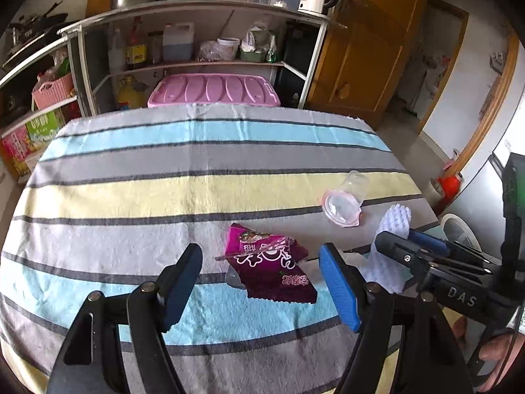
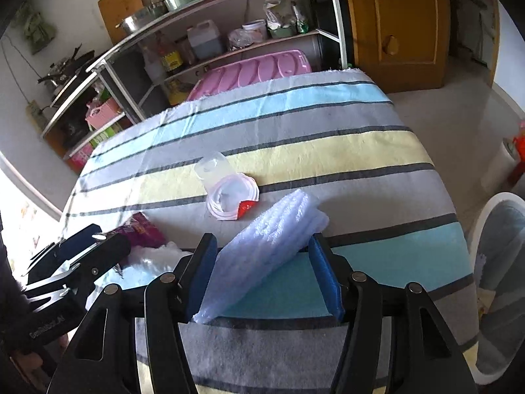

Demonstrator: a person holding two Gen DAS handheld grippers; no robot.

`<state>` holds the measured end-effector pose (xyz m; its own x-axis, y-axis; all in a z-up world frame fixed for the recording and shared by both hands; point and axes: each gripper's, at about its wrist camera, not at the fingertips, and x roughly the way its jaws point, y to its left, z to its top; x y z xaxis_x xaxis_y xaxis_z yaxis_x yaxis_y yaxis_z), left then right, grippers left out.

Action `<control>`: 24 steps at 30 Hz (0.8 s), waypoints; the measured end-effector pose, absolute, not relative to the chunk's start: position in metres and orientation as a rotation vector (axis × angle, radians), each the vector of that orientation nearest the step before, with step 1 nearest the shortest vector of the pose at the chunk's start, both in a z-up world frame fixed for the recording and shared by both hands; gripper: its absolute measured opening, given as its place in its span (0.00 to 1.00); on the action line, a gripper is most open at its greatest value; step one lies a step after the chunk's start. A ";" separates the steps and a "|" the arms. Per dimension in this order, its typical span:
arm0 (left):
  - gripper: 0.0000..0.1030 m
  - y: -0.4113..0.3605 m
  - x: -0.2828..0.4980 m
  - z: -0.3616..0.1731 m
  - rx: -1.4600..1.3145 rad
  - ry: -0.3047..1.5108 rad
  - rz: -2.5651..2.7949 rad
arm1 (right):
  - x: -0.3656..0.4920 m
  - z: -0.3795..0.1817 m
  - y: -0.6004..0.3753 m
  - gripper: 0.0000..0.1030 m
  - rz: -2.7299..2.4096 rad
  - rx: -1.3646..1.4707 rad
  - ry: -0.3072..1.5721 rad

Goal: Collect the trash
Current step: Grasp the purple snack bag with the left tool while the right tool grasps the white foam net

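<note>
Spread wide above the striped cloth of the surface, left hand-held gripper with blue pads apart, gripping nothing. Between those pads, slightly ahead: purple snack wrapper, crumpled, lying flat across a grey and a blue stripe, touching neither pad. Just right of the wrapper, a white foam sheet, partly hidden behind the right hand-held gripper, seen here from the side.

From the right wrist view, right hand-held gripper parted, with the foam sheet lying tilted between its pads; lower end against the left pad, upper part close to the right pad, contact there unclear. Not pinched as far as can be told. Purple snack wrapper visible at far left, half covered by the left hand-held gripper.

Farther back on the yellow stripe: clear plastic cup, tipped on its side, mouth toward the cameras, with a red scrap at its rim. Near the foam sheet, well apart from the wrapper.

Beside the surface at right, white trash bin on the floor. Behind, metal shelves and pink storage lid.
</note>
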<state>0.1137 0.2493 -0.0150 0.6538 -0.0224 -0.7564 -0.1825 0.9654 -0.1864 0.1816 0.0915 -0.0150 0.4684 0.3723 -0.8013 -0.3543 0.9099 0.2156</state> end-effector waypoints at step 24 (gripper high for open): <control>0.38 0.242 0.108 -0.014 -0.226 0.832 0.076 | 0.159 -0.006 0.087 0.11 0.483 -0.038 0.894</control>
<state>0.1078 0.2415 -0.0140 0.6724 -0.0217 -0.7399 -0.1550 0.9733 -0.1695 0.1591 0.0868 -0.0061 0.5270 0.3887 -0.7558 -0.4196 0.8923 0.1664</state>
